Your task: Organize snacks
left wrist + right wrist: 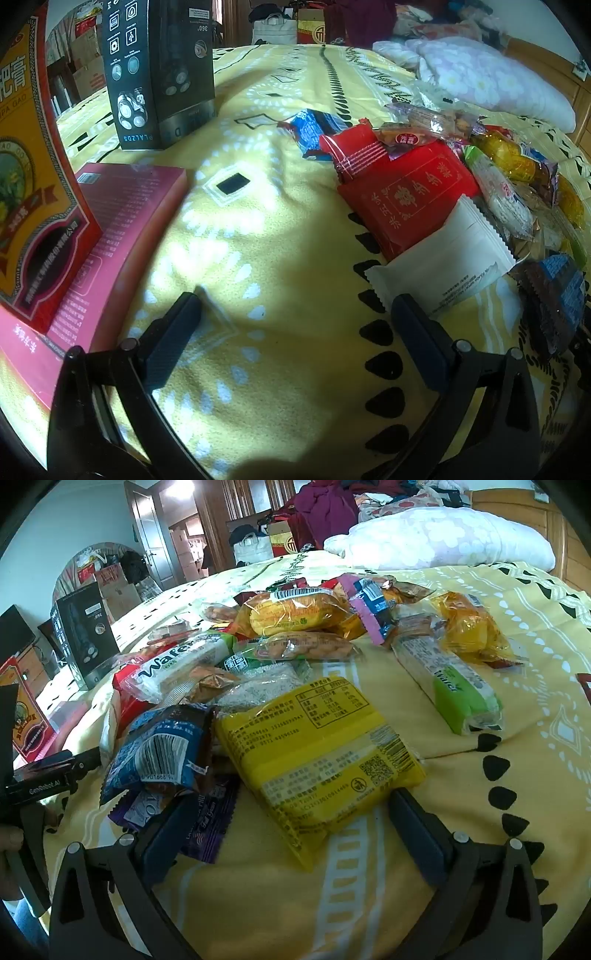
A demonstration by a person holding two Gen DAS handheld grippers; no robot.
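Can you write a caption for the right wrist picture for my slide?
Open right gripper hovering over a yellow snack packet beside a heap of wrapped snacks on the bed.

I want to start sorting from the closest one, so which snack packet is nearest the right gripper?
The flat yellow packet, printed side up, lying just ahead of the open right gripper. The green wafer packet and the orange cake packets lie farther back.

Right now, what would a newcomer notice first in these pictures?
A heap of wrapped snacks on the yellow patterned bedspread, with a big yellow packet nearest, between the open right gripper. In the left view, a black box stands at the far left, behind a pink box.
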